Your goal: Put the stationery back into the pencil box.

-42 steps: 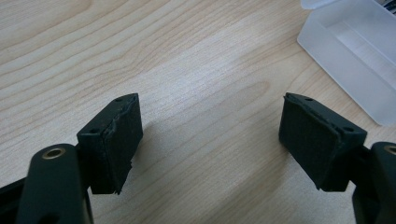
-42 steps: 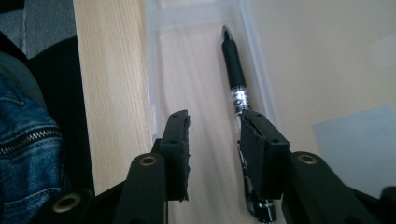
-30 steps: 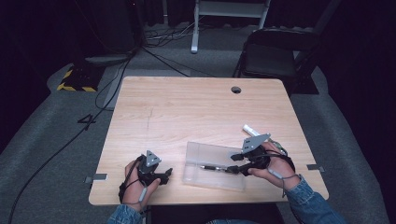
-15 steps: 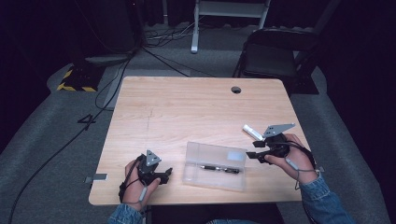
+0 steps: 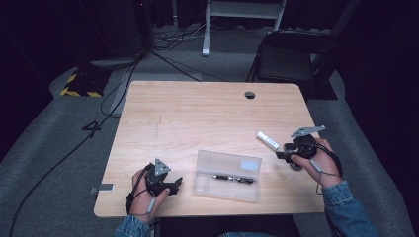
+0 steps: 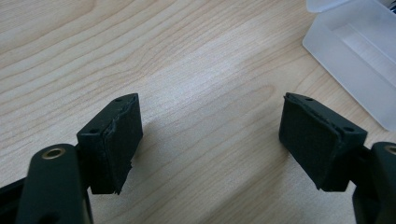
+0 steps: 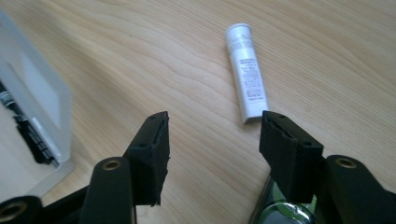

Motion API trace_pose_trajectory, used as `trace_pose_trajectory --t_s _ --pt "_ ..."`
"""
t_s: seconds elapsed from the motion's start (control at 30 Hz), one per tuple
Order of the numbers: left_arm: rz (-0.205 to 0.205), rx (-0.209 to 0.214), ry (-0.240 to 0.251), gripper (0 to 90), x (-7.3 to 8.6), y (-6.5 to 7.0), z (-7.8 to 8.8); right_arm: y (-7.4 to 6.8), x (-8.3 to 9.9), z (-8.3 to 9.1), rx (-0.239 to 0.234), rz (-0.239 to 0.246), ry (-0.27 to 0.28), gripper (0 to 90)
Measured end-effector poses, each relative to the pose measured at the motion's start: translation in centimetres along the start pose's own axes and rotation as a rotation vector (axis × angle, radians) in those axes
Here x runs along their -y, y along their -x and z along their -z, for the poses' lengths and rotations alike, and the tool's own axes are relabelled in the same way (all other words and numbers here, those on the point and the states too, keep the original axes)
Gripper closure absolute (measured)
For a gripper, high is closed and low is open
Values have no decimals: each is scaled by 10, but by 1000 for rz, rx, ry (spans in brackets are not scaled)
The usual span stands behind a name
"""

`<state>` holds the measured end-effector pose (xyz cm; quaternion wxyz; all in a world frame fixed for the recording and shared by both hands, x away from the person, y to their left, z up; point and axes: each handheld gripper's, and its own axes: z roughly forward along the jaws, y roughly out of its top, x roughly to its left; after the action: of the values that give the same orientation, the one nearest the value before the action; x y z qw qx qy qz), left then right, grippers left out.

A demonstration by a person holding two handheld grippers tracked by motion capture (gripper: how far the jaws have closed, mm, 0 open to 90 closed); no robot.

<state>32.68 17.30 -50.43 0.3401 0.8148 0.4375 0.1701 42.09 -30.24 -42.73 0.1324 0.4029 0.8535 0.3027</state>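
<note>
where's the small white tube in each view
High view: the small white printed plastic tube lies on the table's right side, just left of the right gripper.
Left gripper view: not in it.
Right gripper view: upper middle, its near end by the right-hand finger, untouched.
Shared landmark: the clear plastic case, which is at the left edge of the right gripper view and the top right corner of the left gripper view.
</note>
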Motion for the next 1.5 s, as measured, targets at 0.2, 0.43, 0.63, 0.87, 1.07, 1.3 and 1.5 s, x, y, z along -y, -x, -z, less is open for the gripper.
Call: trace_pose_trajectory --t_s 0.2,0.43,0.63,0.87,1.07,1.3,1.5 --pt "0 0 0 220 0 0 0 15 9 -11 64 -65 -19 389" --pt "0 1 1 220 0 0 0 27 18 -22 129 -110 -49 356" --pt "0 1 1 219 0 0 0 36 24 -29 146 -155 -70 355" --pt "0 1 0 220 0 0 0 40 28 -34 152 -176 -93 372" --pt "1 1 0 220 0 0 0 41 30 -37 137 -180 -128 430" --pt "1 1 0 220 0 0 0 40 30 -36 141 -165 -136 521" --pt "1 1 0 220 0 0 0 40 29 -36 144 -144 -132 528"
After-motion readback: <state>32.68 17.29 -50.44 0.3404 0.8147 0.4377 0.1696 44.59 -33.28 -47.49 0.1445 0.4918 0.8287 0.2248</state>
